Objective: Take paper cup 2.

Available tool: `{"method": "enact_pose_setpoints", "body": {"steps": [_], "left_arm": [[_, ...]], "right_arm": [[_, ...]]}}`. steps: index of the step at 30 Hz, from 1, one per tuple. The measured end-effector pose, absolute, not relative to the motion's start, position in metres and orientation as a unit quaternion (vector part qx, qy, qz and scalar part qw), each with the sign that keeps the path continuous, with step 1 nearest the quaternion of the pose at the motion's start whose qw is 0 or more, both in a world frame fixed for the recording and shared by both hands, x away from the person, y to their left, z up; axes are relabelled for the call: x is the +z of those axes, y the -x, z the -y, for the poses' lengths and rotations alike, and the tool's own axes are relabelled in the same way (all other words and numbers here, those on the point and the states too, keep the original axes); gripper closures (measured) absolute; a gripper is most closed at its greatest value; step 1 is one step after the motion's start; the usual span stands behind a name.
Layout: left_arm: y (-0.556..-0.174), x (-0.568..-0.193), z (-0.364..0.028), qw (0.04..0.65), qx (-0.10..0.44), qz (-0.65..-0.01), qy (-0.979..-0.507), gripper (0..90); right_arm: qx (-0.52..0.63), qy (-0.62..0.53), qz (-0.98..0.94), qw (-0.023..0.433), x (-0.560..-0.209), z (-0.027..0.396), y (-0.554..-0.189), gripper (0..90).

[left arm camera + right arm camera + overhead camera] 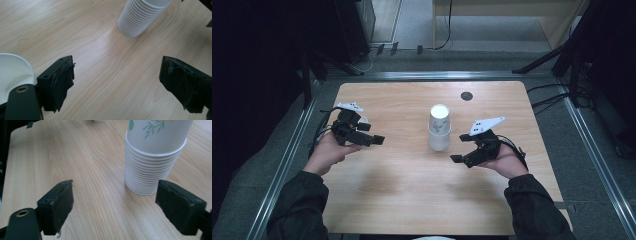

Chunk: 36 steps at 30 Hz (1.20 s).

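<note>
The bench (412, 195) carries a stack (439, 131) of paper cups, upside down, at the center, so both hands can reach it. One cup (363, 120) stands at 9 o'clock from the stack, just behind the left tool (373, 139); I think it was placed apart there. The right tool (461, 148) waits at 4 o'clock. Both tools have wide jaws and hold nothing.

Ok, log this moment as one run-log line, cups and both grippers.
upside-down stack of white paper cups: mid-table, untouched | single white paper cup: beside left gripper | left gripper: open, holding nothing | right gripper: open, holding nothing
</note>
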State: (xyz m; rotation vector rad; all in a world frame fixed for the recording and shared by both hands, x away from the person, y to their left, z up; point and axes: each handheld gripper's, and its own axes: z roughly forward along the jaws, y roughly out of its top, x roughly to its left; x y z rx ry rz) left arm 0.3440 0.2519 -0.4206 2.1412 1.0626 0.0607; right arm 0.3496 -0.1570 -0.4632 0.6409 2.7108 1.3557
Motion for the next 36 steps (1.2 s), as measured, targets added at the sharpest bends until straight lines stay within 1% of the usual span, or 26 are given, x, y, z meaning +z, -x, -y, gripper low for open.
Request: {"method": "enact_pose_setpoints", "body": {"steps": [2,3,9,17,18,22,28,30,34,36], "left_arm": [[-0.341,-0.424,-0.248,0.378,0.011,-0.407,-0.832,12.9],[-0.34,-0.426,-0.245,0.379,0.007,-0.403,-0.833,12.9],[-0.333,-0.437,-0.23,0.379,0.007,-0.38,-0.844,13.0],[-0.33,-0.448,-0.219,0.369,0.004,-0.362,-0.856,13.0],[-0.329,-0.448,-0.218,0.369,0.005,-0.361,-0.857,13.0],[-0.328,-0.449,-0.214,0.381,-0.009,-0.353,-0.854,13.1],[-0.324,-0.451,-0.207,0.372,-0.007,-0.344,-0.862,13.1],[-0.324,-0.453,-0.205,0.37,-0.008,-0.341,-0.864,13.2],[-0.324,-0.455,-0.204,0.366,-0.01,-0.338,-0.867,13.2],[-0.324,-0.455,-0.203,0.364,-0.01,-0.337,-0.868,13.2]], "right_arm": [[0.441,-0.209,-0.873,0.02,-0.462,0.157,-0.351,19.6],[0.442,-0.21,-0.872,0.02,-0.462,0.157,-0.352,19.3],[0.449,-0.222,-0.865,0.028,-0.46,0.159,-0.355,17.8],[0.45,-0.231,-0.862,0.03,-0.456,0.158,-0.364,19.3],[0.449,-0.232,-0.862,0.036,-0.455,0.158,-0.365,19.4],[0.449,-0.235,-0.862,0.027,-0.45,0.164,-0.372,24.2],[0.45,-0.25,-0.857,0.028,-0.439,0.174,-0.386,26.5],[0.447,-0.247,-0.859,0.022,-0.434,0.175,-0.39,29.8],[0.441,-0.234,-0.866,0.011,-0.423,0.173,-0.399,30.6],[0.436,-0.23,-0.87,0.013,-0.418,0.171,-0.403,30.4]]}}
